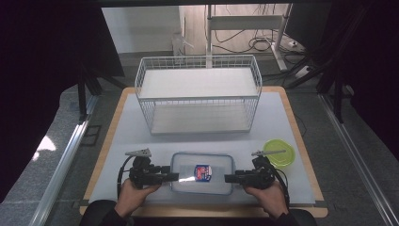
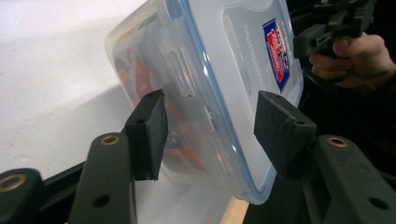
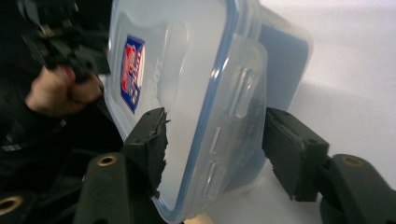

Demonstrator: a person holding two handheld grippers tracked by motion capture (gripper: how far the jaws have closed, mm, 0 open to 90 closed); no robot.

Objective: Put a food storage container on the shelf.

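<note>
Your two hands come in at the near edge of the counter, each holding a hand-held gripper, and the clear lidded container lies flat between them on the white mat. Your left hand-held gripper points at the container's left end, your right hand-held gripper at its right end. In the left gripper view the jaws stand wide, one on each side of the container's end with its side latch between them; the left pad looks just at the wall, the right pad stands apart from the lid. In the right gripper view the jaws are likewise wide and straddle the opposite end, neither pad clearly pressing. A wire basket stands well beyond the container, and a green lidded bowl sits just past your right hand.
</note>
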